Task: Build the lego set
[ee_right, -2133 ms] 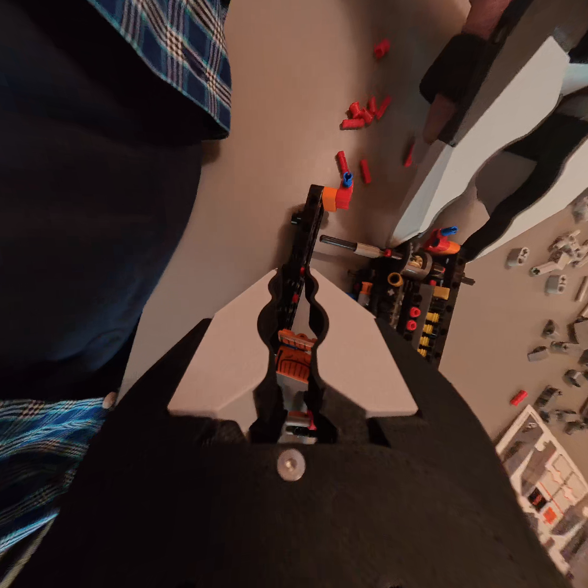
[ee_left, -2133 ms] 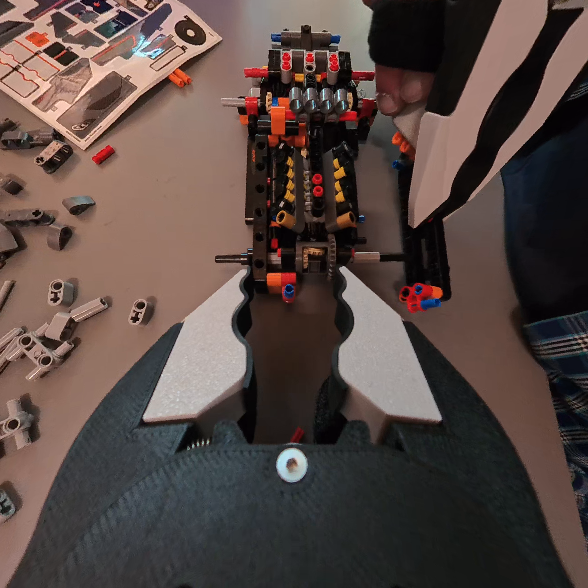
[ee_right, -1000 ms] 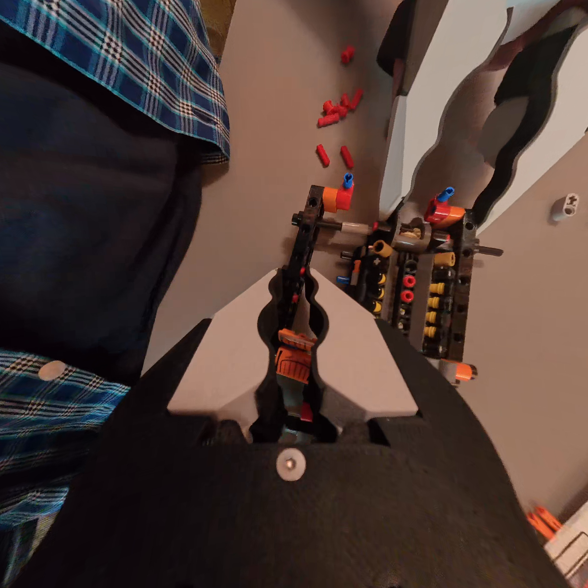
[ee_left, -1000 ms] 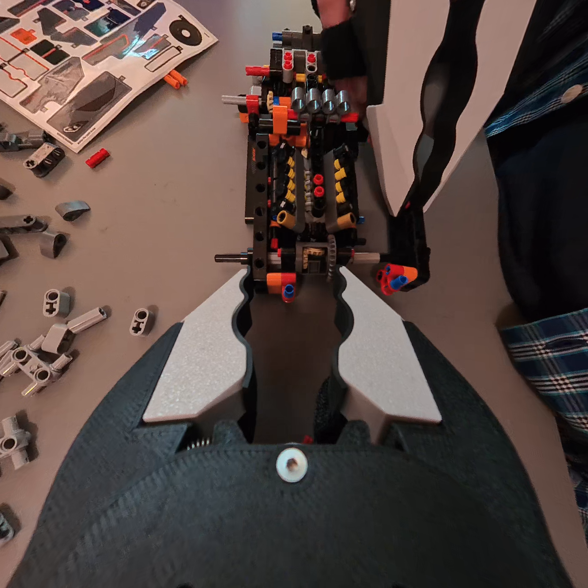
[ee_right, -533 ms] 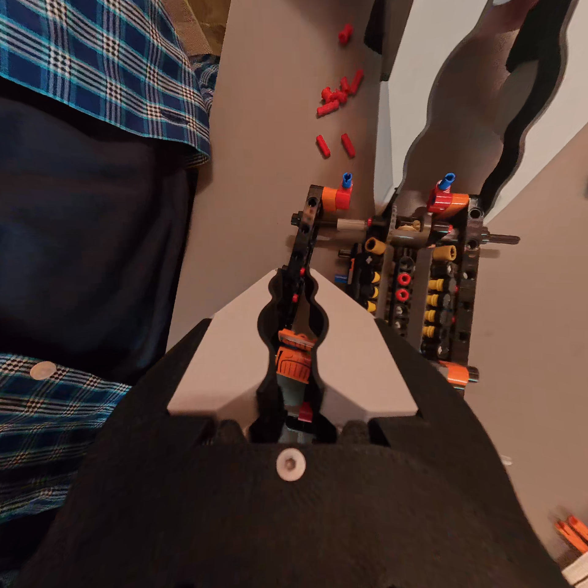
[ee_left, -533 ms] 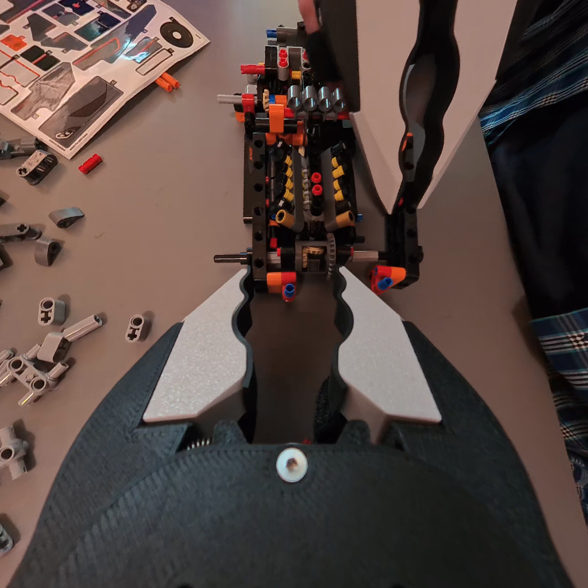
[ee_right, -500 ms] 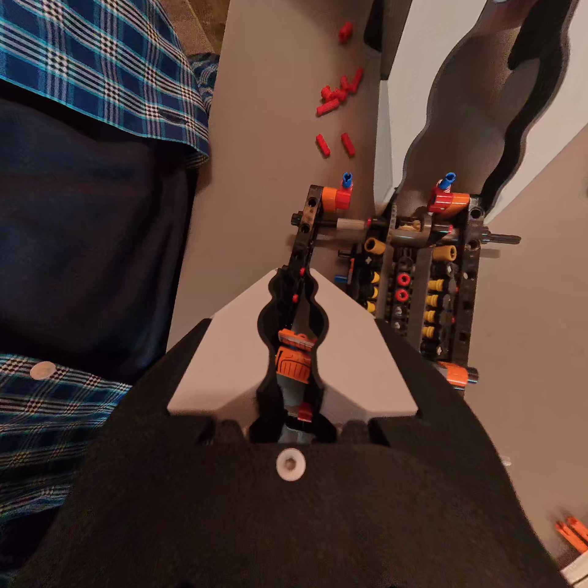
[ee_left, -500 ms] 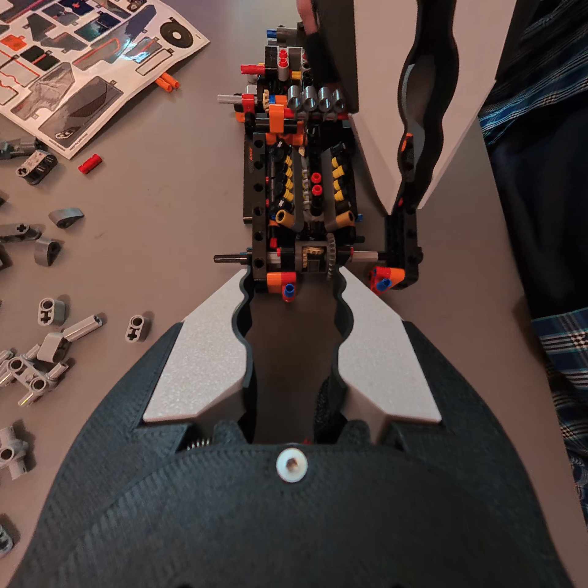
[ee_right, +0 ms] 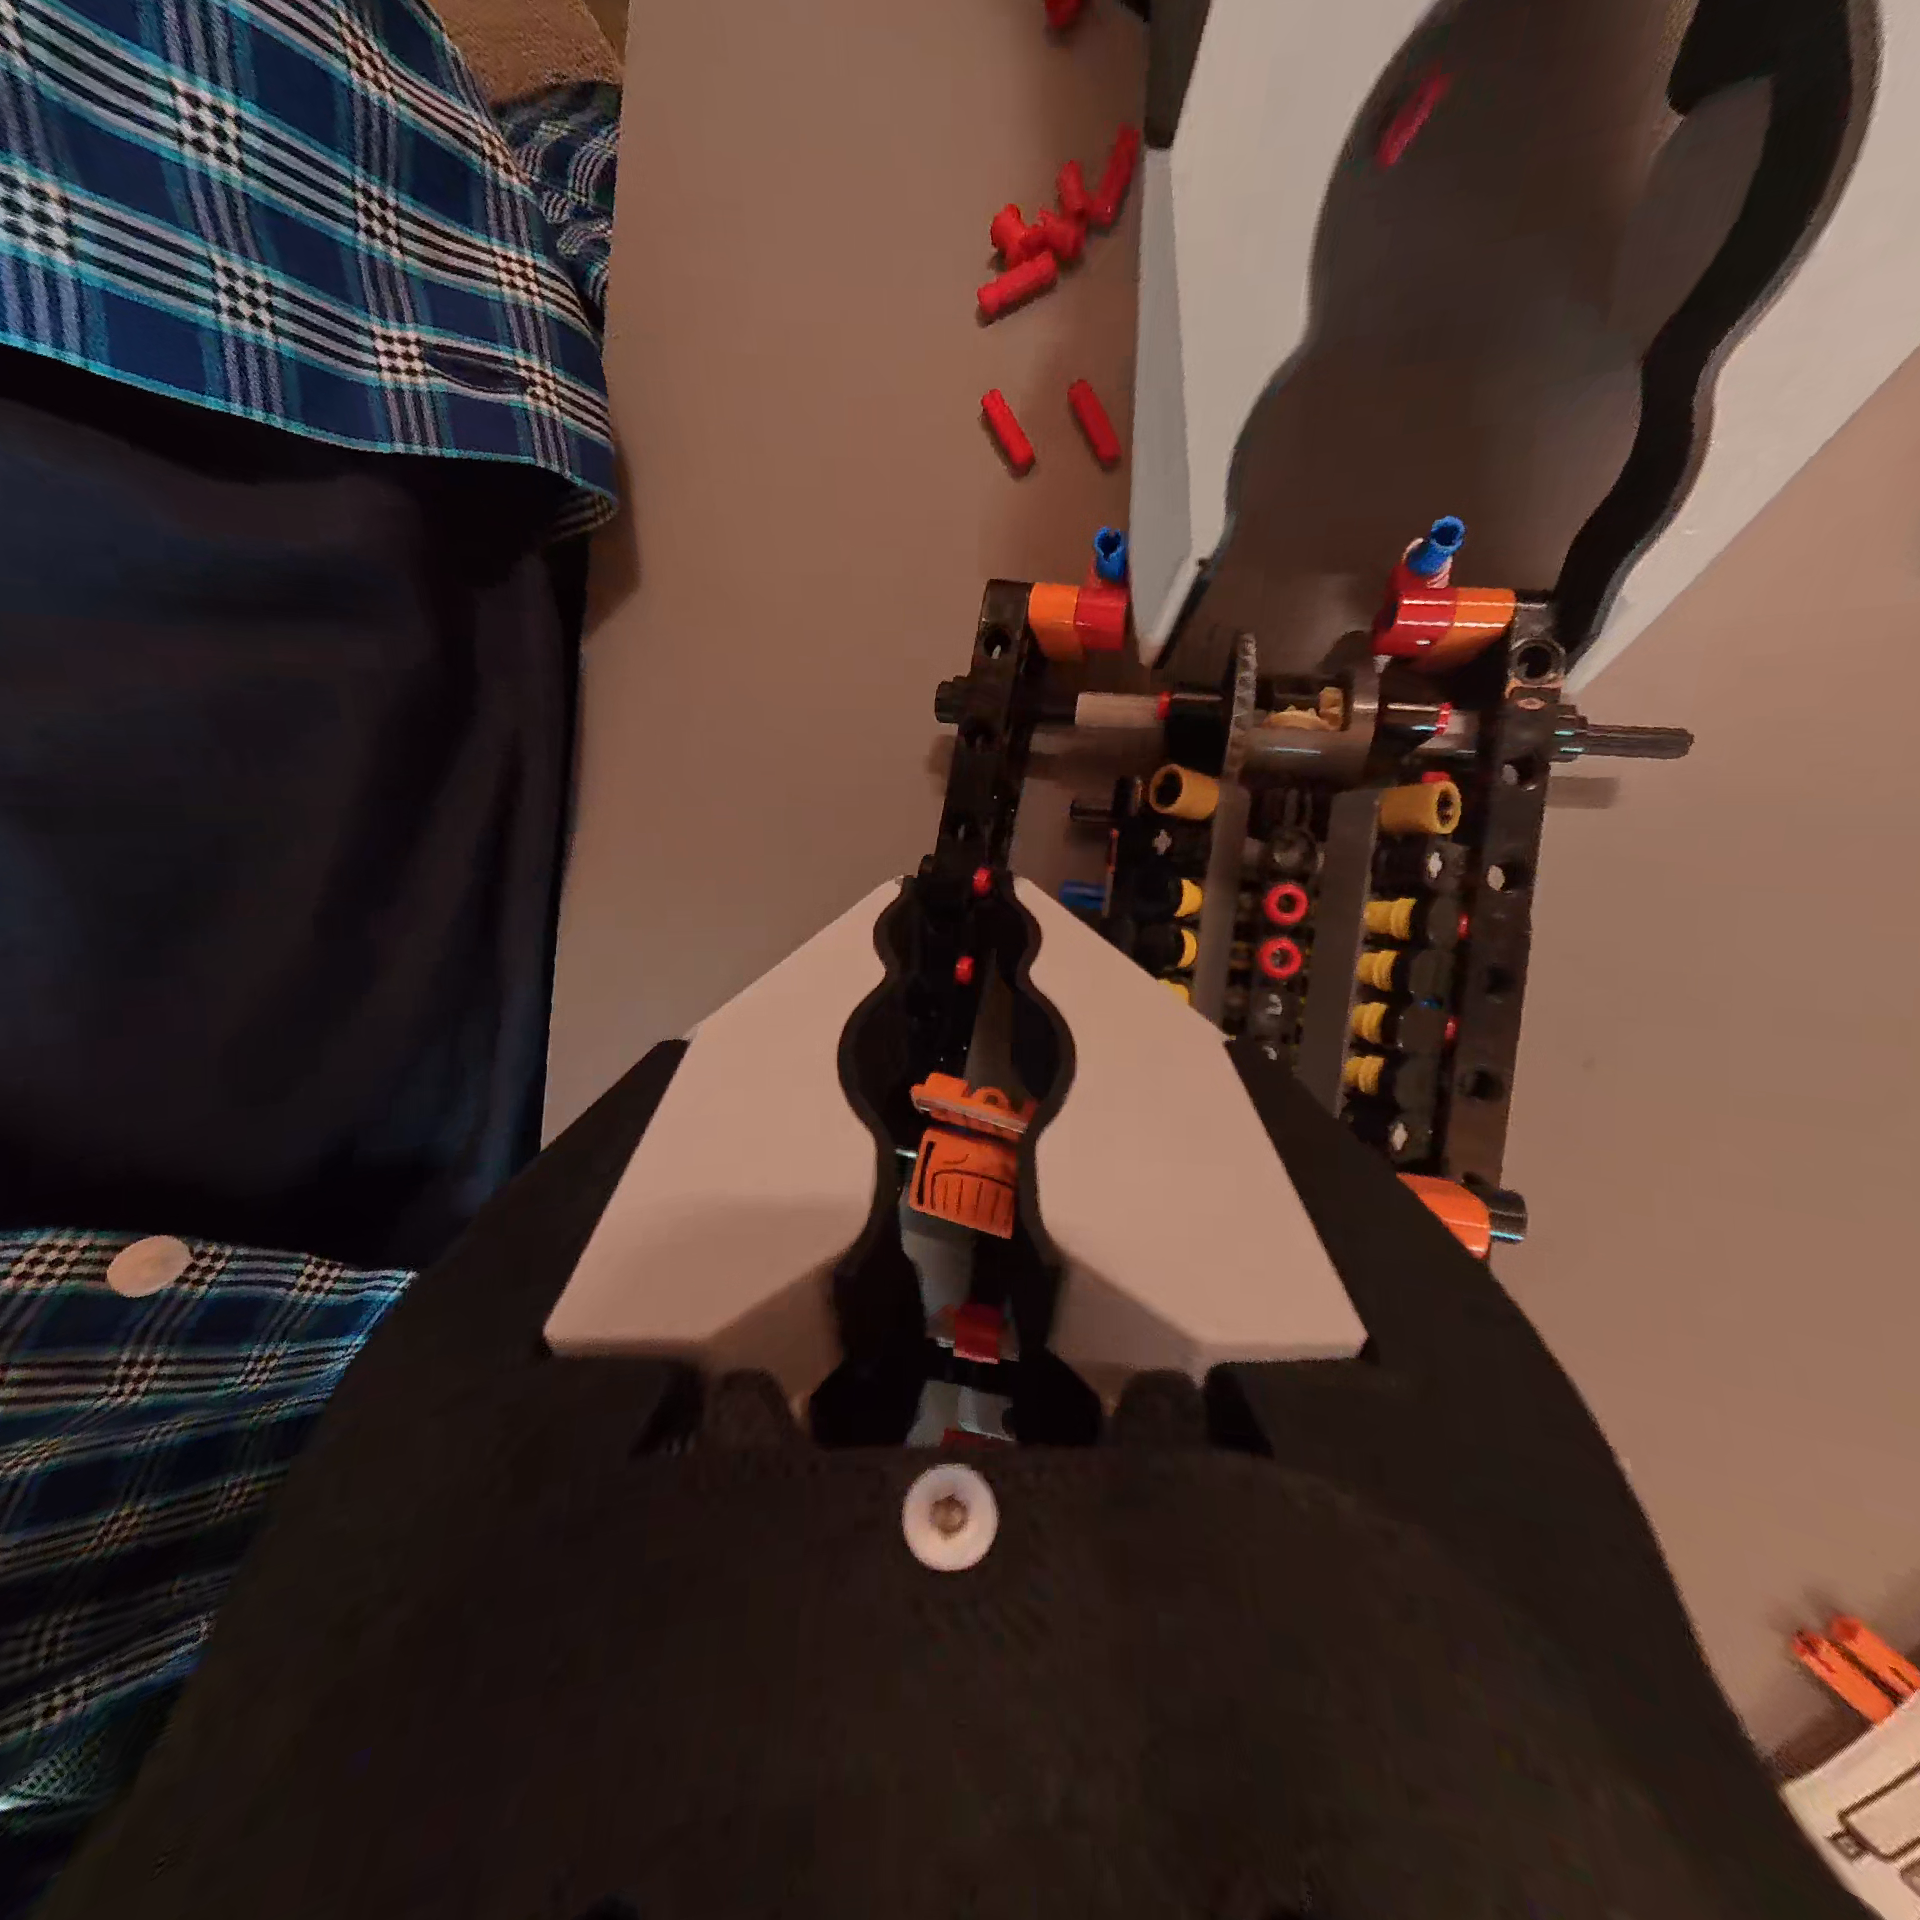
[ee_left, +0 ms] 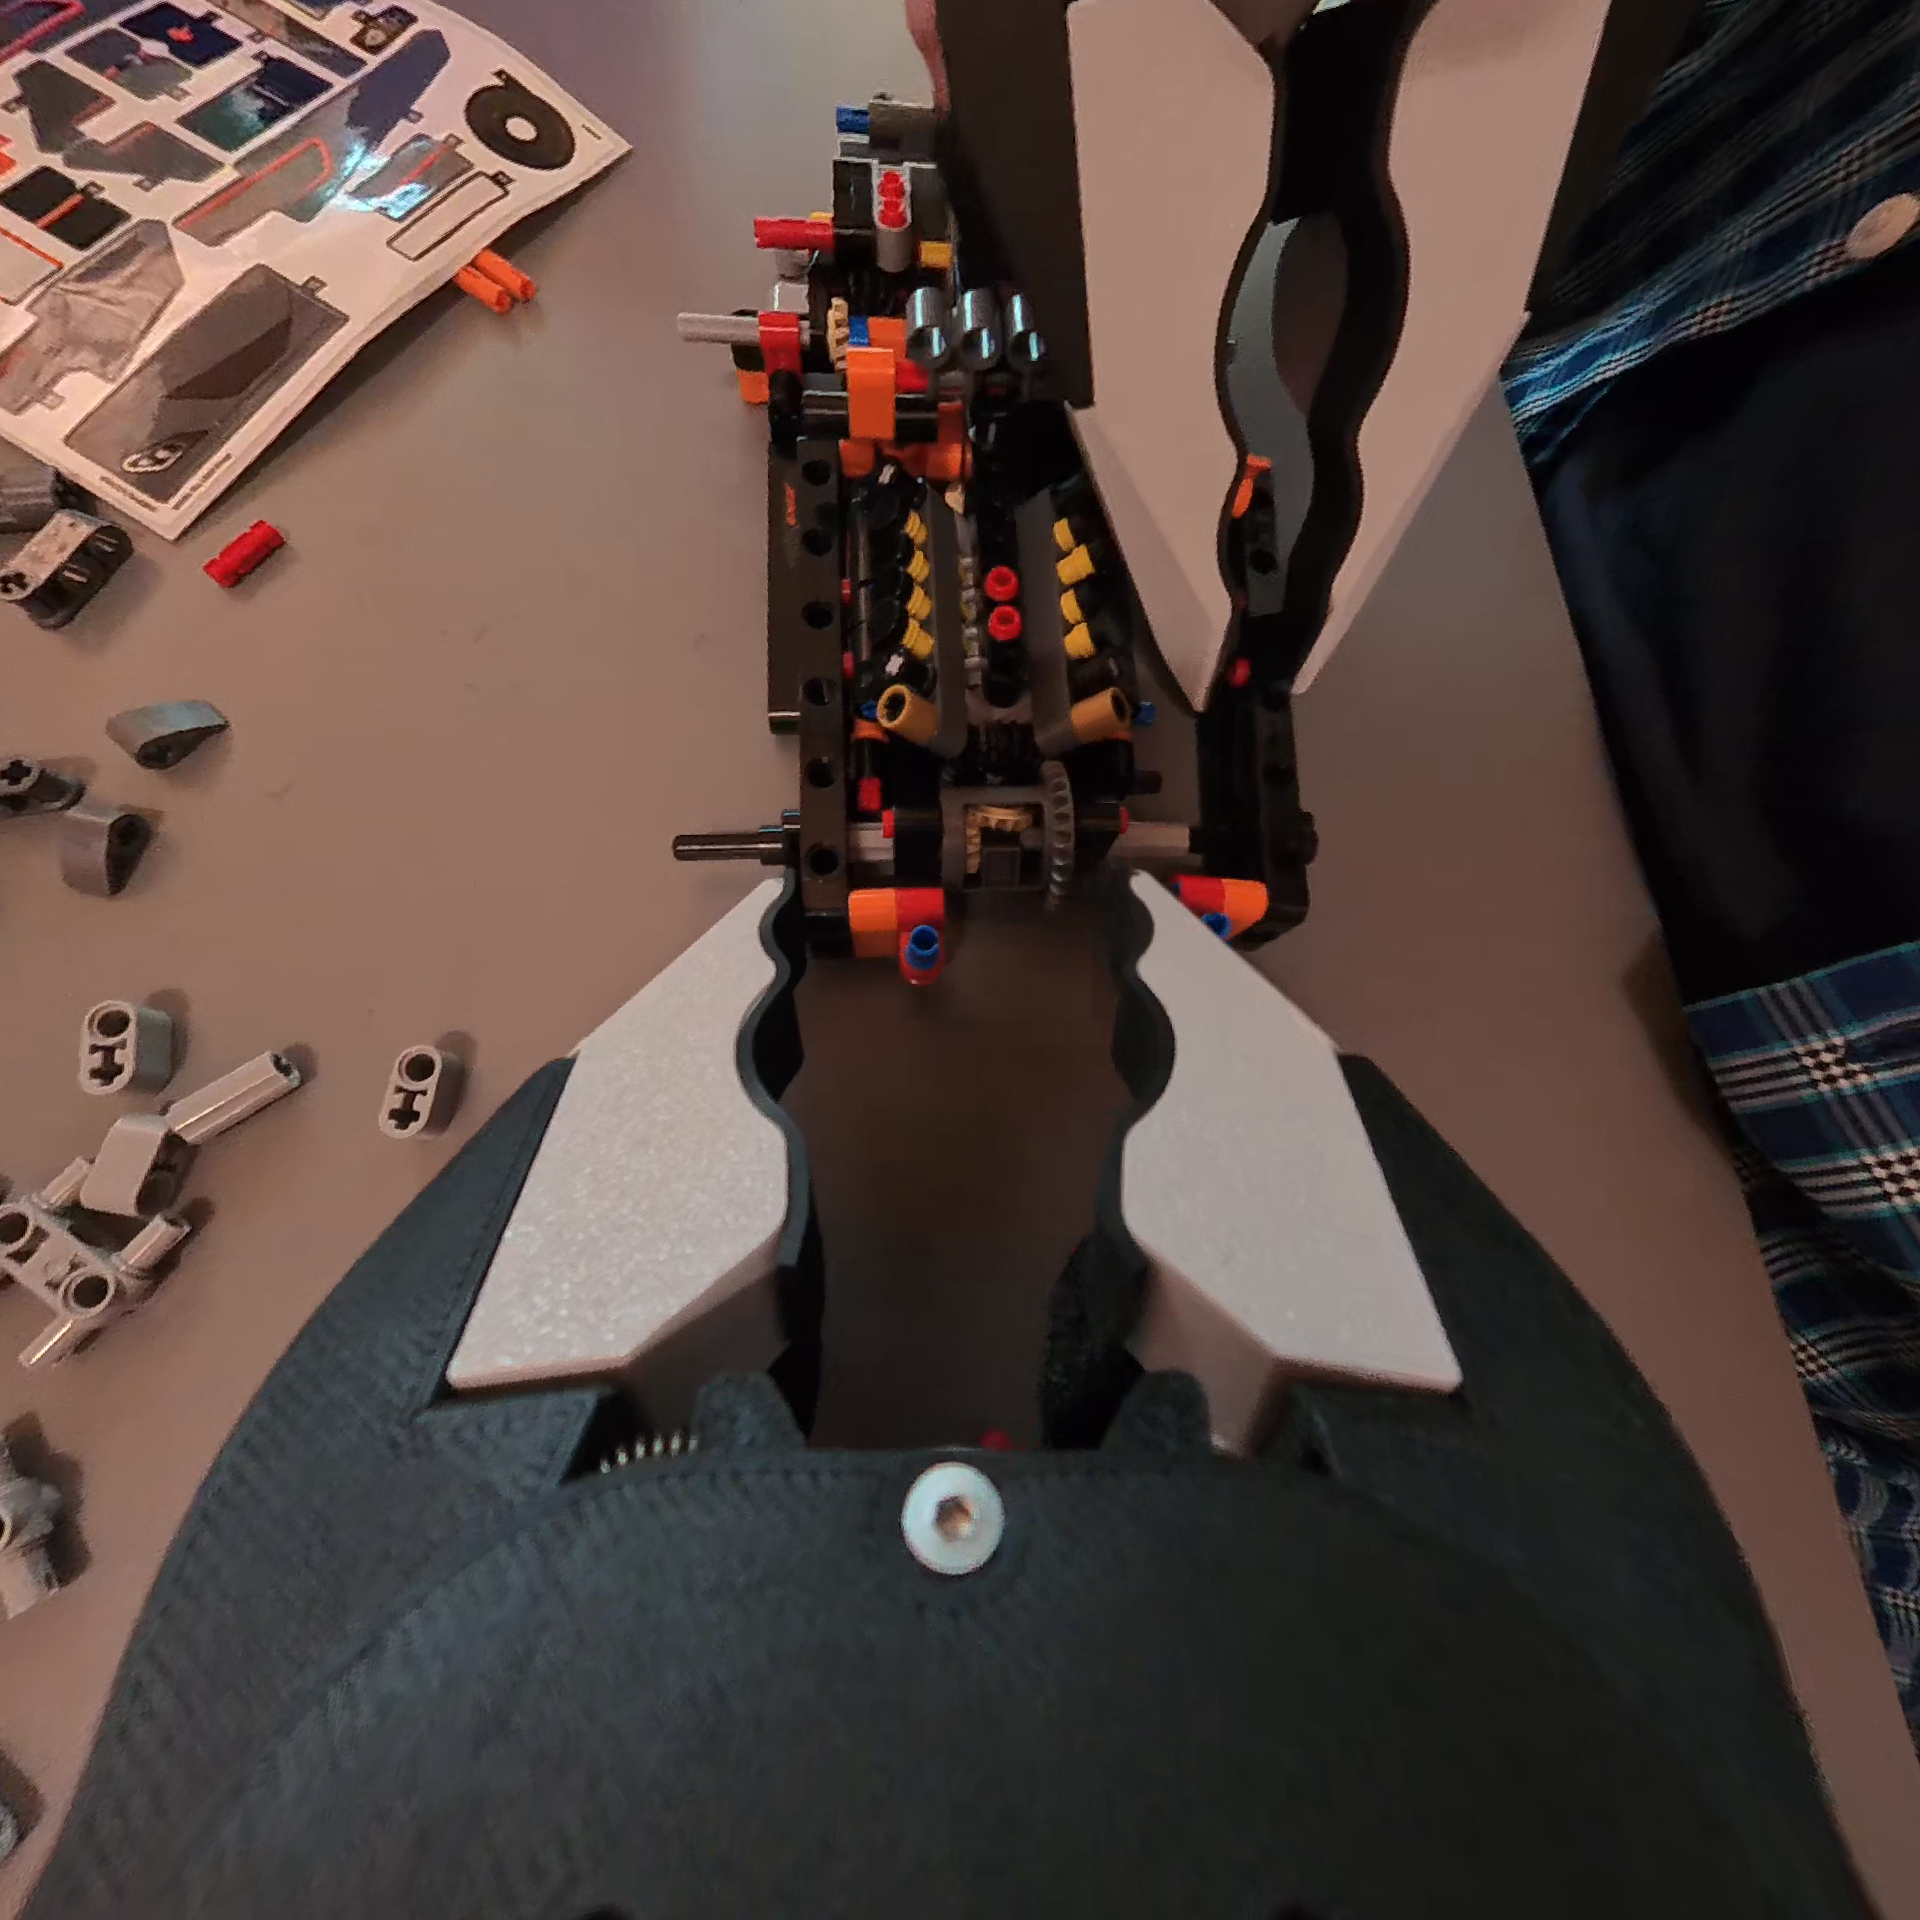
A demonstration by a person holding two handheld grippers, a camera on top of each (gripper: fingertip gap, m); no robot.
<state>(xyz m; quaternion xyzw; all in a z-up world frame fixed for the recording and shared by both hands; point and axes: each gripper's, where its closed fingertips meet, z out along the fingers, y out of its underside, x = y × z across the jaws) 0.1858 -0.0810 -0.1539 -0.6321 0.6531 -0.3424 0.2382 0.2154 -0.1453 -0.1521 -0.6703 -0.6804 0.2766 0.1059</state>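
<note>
Chassis [ee_left: 935, 644] sits mid-worktop at my 12 o'clock; left gripper [ee_left: 951, 914] wide, bracing it. Right gripper [ee_right: 961, 904] clamps the side beam [ee_right: 977, 748]; misaligned, I'd jam the axle [ee_right: 1117, 712].

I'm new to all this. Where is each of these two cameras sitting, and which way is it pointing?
Left wrist view: it sits on the left gripper, looking forward and down along its open fingers at the lego chassis on the table; only that gripper's black body shows.
Right wrist view: it sits on the right gripper, looking along fingers shut on a black side beam; a plaid shirt shows beside it.
Shared: both see the chassis from opposite ends, and each sees the other gripper.
</note>
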